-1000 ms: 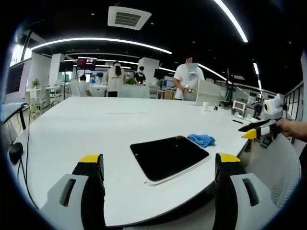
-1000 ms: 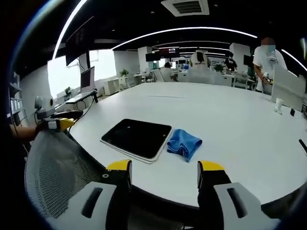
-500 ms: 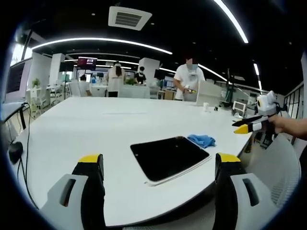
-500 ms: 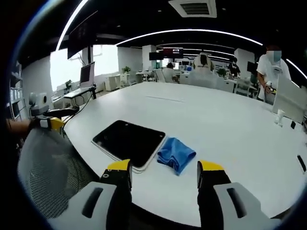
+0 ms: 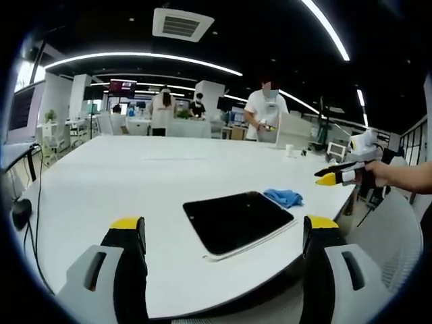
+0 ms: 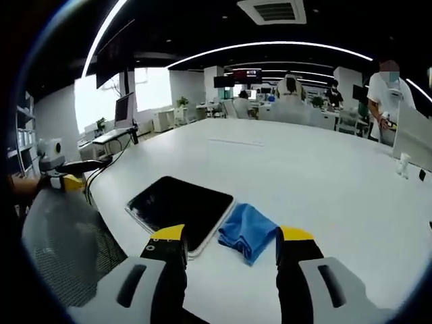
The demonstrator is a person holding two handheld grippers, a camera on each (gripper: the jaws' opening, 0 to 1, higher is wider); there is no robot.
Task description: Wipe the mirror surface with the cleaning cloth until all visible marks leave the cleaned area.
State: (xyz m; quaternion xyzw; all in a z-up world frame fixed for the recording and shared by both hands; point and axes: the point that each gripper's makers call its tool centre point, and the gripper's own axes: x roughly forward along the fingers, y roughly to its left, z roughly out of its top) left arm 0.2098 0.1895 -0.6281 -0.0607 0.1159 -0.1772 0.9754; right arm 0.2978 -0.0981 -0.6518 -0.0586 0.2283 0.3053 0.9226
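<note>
Over the last second the right gripper [image 6: 229,243] had come in closer to the table [image 6: 324,169], so the blue cleaning cloth [image 6: 247,231] lay just beyond its parted, empty jaws. That cloth touched the edge of the dark mirror [image 6: 179,206], which lay flat near the table's rim. The left gripper [image 5: 226,229] hung back from the table with its jaws wide apart, gripping nothing, the mirror [image 5: 237,222] lying ahead between them.

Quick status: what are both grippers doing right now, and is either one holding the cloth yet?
Left gripper: open, empty, short of the mirror.
Right gripper: open, empty, cloth between its jaws, not gripped.
</note>
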